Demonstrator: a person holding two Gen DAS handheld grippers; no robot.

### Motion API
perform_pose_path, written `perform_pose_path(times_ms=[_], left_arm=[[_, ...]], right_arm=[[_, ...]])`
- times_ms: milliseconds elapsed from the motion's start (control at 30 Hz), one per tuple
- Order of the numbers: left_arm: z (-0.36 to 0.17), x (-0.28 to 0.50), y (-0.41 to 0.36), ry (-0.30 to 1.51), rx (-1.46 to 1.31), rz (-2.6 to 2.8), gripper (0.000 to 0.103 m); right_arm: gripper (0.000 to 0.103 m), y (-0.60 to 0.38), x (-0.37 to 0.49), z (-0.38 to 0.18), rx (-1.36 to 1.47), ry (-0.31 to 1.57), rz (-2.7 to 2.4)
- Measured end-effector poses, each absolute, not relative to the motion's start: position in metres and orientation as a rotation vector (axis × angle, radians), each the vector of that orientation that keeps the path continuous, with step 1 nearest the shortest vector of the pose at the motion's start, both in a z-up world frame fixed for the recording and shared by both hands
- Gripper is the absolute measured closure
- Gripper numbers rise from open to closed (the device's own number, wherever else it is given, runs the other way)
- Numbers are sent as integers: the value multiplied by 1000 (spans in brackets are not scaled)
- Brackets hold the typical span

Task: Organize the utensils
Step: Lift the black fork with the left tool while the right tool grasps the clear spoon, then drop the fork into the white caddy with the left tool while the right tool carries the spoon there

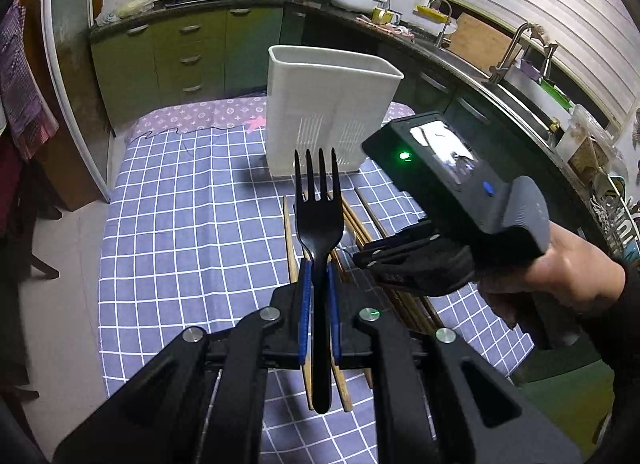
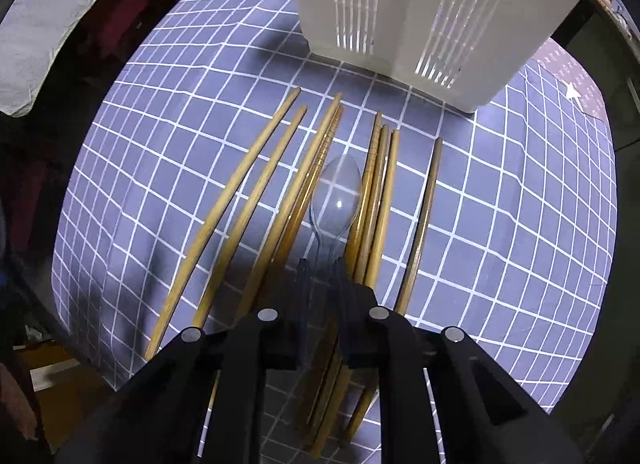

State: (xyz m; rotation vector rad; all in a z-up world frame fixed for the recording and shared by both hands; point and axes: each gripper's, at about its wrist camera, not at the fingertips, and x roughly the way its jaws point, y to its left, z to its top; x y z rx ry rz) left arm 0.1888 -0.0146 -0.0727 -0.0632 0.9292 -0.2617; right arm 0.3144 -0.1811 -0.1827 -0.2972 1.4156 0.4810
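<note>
Fork (image 1: 319, 224) of glossy black plastic, four tines pointing up and away, is standing clamped by its handle between the blue pads (image 1: 305, 304) of my left gripper (image 1: 319, 268), lifted above the checked blue tablecloth (image 1: 192, 232). I am holding it in front of the white slotted utensil holder (image 1: 332, 104), which is standing upright at the far end of the table. My right gripper (image 2: 320, 264) is closing on the neck of a clear plastic spoon (image 2: 337, 200), its bowl reaching forward past the fingertips and sitting low among the wooden chopsticks (image 2: 240, 200) lying in loose rows on the cloth. Whether the spoon is lifted or resting there is hard to tell, since it is transparent. The chopsticks' near ends are vanishing under my right gripper's black frame, and the holder's rim is cut off in the right wrist view.
</note>
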Motion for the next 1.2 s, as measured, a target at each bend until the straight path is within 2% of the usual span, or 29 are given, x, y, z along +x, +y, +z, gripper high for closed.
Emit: perform_pose_path(times_ms=[267,433,700,933,1067,1200], left_arm=[[-70,184,-15,917,-61,-267,95],[-64,181,-16,892,-59,-271,95],[-33,194,-23,818,-54,-282,95],[32,240,-36,593,-68,-285,95],[55,276,-43,458,-54,-257,95],[53,324,-49,363,-56,-211,95]], right_arm=[[89,-155,324,-199,-345,1456,447],[93,-147,319,-197,-344,1415,443],[94,-191,295,-135,-130,1233,559],[94,-244,277,-62,32,1011,634],[94,-267,274,-47,62,963,650],[94,-280,273,-48,87,961,669]])
